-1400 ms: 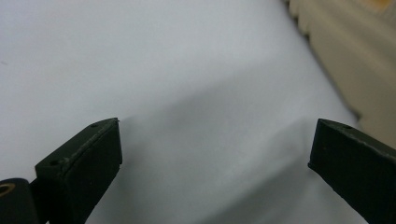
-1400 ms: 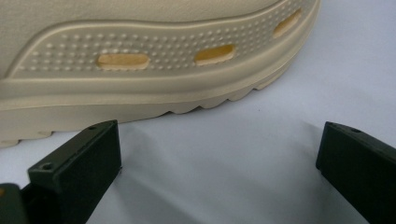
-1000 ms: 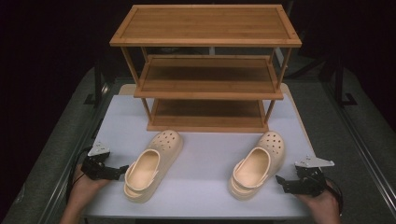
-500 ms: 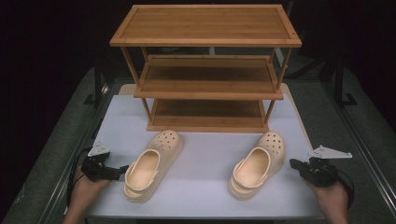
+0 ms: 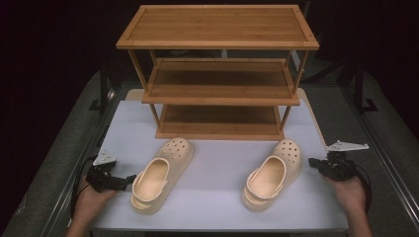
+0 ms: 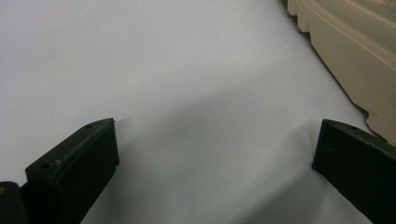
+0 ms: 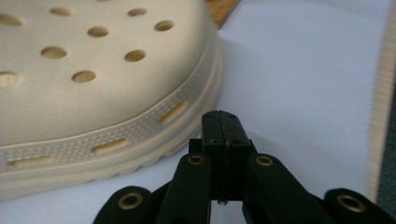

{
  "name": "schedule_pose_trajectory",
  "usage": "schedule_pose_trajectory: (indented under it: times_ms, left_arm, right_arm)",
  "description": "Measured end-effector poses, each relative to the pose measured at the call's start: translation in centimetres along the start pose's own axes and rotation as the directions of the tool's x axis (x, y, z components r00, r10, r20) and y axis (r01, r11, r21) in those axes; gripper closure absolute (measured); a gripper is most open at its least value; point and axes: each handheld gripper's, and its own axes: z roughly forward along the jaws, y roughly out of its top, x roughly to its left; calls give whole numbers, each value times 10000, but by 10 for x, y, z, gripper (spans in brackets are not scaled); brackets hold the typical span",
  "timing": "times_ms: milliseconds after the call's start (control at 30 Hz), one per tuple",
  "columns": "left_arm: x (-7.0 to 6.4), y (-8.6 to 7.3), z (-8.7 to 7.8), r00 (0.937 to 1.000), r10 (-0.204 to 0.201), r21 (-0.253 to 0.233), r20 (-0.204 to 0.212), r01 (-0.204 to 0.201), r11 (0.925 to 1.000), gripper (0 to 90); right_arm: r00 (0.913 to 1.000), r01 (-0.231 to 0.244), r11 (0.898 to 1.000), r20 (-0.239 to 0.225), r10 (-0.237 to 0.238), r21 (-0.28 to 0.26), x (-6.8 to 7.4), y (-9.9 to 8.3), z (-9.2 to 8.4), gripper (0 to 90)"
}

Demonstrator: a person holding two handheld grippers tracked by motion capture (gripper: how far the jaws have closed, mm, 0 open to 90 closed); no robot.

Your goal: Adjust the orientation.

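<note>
The right gripper (image 5: 316, 163) has moved out to the right and now sits near the toe of the right clog (image 5: 272, 173), not touching it, with its jaws pressed together on nothing, while the left gripper (image 5: 129, 179) stays by the heel of the left clog (image 5: 160, 173) with its jaws wide apart. So I think no shoe is picked up yet, and both still lie on the white table (image 5: 217, 163). Behind them stands the wooden rack (image 5: 220, 94) with bare shelves, and nothing blocks the way.
</note>
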Motion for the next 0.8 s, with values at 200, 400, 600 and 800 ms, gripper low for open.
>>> schedule_pose_trajectory:
  times_ms: [200,400,600,800]
  left_arm:
    - [0,0,0,10000,1,10,9,-1,10000,0]
    - [0,0,0,10000,40,41,8,-40,10000,0]
    - [0,0,0,10000,1,17,12,-1,10000,0]
    - [0,0,0,10000,8,28,15,-8,10000,0]
  right_arm:
    - [9987,378,9992,-336,-374,119,8,7,12,899]
    - [9983,301,9995,-496,-297,61,9,16,22,899]
    - [9954,534,9986,-793,-530,27,15,25,31,899]
    - [9897,708,9974,-1244,-714,-98,24,36,41,899]
